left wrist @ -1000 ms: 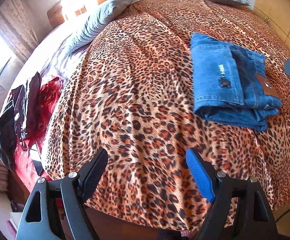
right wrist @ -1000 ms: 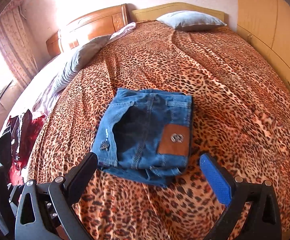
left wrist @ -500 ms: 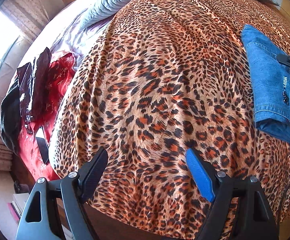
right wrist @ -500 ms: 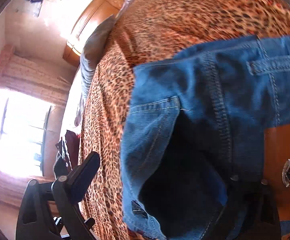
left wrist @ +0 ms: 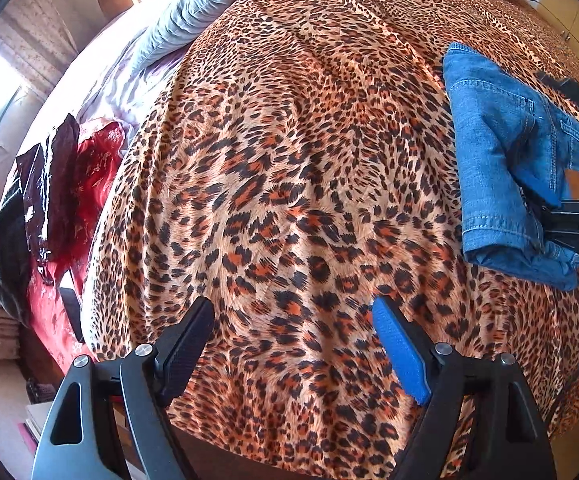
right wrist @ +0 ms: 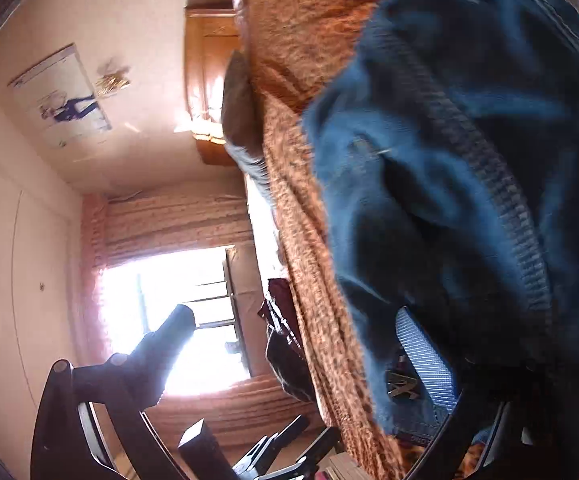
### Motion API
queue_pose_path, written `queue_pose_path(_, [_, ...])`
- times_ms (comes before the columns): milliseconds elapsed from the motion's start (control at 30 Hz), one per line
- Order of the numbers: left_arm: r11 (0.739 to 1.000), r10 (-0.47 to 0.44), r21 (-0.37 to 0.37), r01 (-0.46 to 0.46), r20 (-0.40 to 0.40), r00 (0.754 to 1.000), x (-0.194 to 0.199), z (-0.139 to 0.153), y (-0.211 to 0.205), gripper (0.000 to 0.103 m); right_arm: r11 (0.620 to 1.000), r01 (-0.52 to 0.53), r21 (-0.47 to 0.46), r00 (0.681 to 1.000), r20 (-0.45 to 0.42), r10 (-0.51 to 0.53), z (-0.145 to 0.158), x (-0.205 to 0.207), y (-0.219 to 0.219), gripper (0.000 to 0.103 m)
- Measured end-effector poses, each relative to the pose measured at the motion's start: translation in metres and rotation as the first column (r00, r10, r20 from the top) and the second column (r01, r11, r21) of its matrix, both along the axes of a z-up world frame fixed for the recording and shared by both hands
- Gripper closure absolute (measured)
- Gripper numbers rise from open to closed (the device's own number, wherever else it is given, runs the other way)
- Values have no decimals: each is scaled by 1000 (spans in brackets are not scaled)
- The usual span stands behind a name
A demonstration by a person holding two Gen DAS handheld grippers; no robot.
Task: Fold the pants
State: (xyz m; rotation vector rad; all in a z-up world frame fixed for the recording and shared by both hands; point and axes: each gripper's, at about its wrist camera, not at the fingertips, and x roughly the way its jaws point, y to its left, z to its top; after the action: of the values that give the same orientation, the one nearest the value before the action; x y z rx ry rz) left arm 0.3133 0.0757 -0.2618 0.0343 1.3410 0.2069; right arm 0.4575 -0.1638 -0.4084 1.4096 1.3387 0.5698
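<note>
Two spread grippers, left gripper [left wrist: 293, 344] empty over bedspread [left wrist: 289, 160], right gripper [right wrist: 301, 344] straddling jeans [right wrist: 469, 180]

The left claw [left wrist: 293, 344] hangs wide open over the leopard-print bedspread [left wrist: 289, 160], nothing between its fingers. Folded blue jeans [left wrist: 505, 160] lie at the right edge (the right claw [left wrist: 569, 216] sits against them). Red and dark clothes [left wrist: 61, 184] lie heaped at the left.

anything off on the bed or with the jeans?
Jeans are folded but not neat: the lower layer sticks out past the top one at the near edge. Right gripper is at them, rolled sideways. A red cloth lies heaped at the bed's left edge.
</note>
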Motion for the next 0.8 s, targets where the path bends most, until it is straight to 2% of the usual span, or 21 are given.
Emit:
queue_pose_path(33, [1000, -5, 6, 5, -3, 1000, -1, -1, 1, 22, 999, 35, 8, 999, -39, -35, -11, -3, -8, 33])
queue_pose_path(67, [1000, -9, 10, 9, -4, 1000, -3, 0, 0, 22, 997, 66, 46, 996, -57, -63, -13, -5, -14, 33])
queue_pose_path(100, [1000, -11, 13, 11, -3, 1000, -5, 1, 0, 22, 995, 76, 59, 996, -55, -73, -8, -6, -19, 29])
queue_pose_path(133, [1000, -13, 15, 13, -2, 1000, -5, 1, 0, 22, 997, 72, 40, 997, -37, -70, 2, -5, -23, 18])
queue_pose_path(200, [1000, -14, 9, 14, 0, 1000, -4, 2, -2, 22, 998, 60, -21, 998, 34, -59, 30, -7, -37, 4])
queue_pose_path(267, [1000, -14, -7, 15, 13, 1000, -2, 5, -9, 22, 997, 43, -71, 996, 82, -37, 58, -15, -54, 2])
queue_pose_path(333, [999, -26, -21, 26, 28, 999, -1, 9, -20, 22, 983, 13, -184, 995, 100, 5, 84, -29, -69, 0])
queue_pose_path(400, [999, -37, -32, 38, 46, 998, -3, 14, -34, 22, 949, -29, -314, 992, 110, 66, 105, -51, -78, 0])
queue_pose_path(433, [998, -43, -36, 46, 58, 997, -4, 16, -42, 22, 917, -53, -395, 989, 105, 102, 112, -64, -82, 0])
queue_pose_path(500, [997, -65, -39, 68, 74, 995, -8, 21, -60, 22, 830, -85, -552, 981, 99, 166, 126, -95, -90, 0])
queue_pose_path(567, [995, -87, -40, 91, 94, 992, -16, 27, -77, 22, 721, -103, -685, 972, 83, 218, 139, -128, -95, 0])
queue_pose_path(667, [992, -111, -51, 118, 129, 985, -33, 39, -98, 22, 563, -109, -819, 953, 74, 293, 159, -167, -91, 0])
queue_pose_path(733, [990, -117, -59, 128, 157, 981, -50, 50, -109, 22, 440, -91, -893, 932, 79, 353, 176, -193, -85, 0])
queue_pose_path(767, [989, -117, -66, 130, 174, 978, -59, 55, -114, 22, 354, -86, -931, 920, 63, 387, 183, -204, -79, 0])
queue_pose_path(800, [988, -115, -75, 131, 187, 976, -68, 61, -117, 22, 287, -71, -955, 910, 55, 410, 188, -214, -73, 0])
